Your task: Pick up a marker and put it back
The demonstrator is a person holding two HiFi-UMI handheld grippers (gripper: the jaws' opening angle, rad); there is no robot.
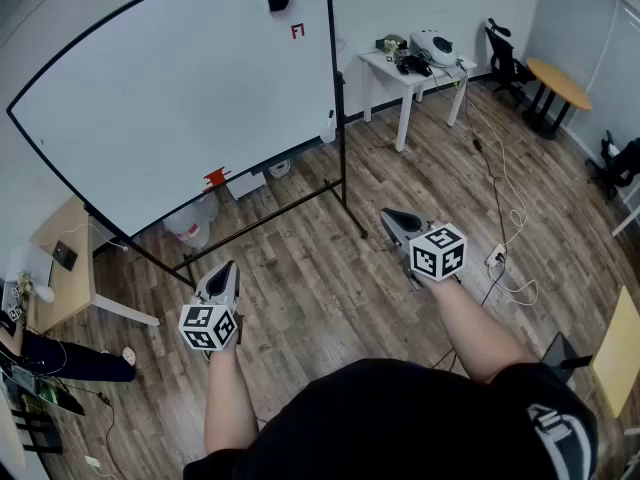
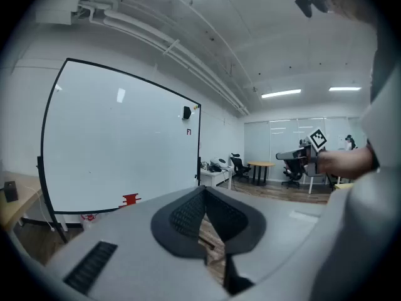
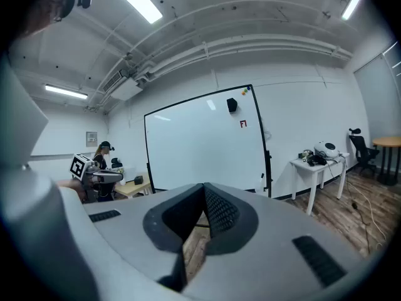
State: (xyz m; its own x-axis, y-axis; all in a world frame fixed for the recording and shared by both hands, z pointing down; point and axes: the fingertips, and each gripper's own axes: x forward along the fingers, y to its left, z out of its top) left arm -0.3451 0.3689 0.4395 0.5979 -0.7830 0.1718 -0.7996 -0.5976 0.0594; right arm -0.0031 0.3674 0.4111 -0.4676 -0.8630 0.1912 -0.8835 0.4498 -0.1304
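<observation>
We're standing on the wood plank floor (image 1: 320, 288) with the left hand-held gripper (image 1: 225, 270) held out in front, jaws closed on nothing. The right hand-held gripper (image 1: 392, 218) is the same: pads together and empty. Ahead of both is a big white whiteboard on a black metal stand (image 1: 170, 88). As for the marker, the only candidate we can spot is a small red thing (image 1: 217, 177) on the board's bottom edge. It's ahead of the left hand-held gripper and well apart from it, but honestly too small to tell for sure. The stand's black foot bar (image 1: 352, 213) lies on the floor just ahead of the right hand-held gripper, between it and the board. Further ahead and to the right of that one there's a white table (image 1: 380, 63) with gear on top, and loose white cables (image 1: 510, 213) trail over the floor on its right.
</observation>
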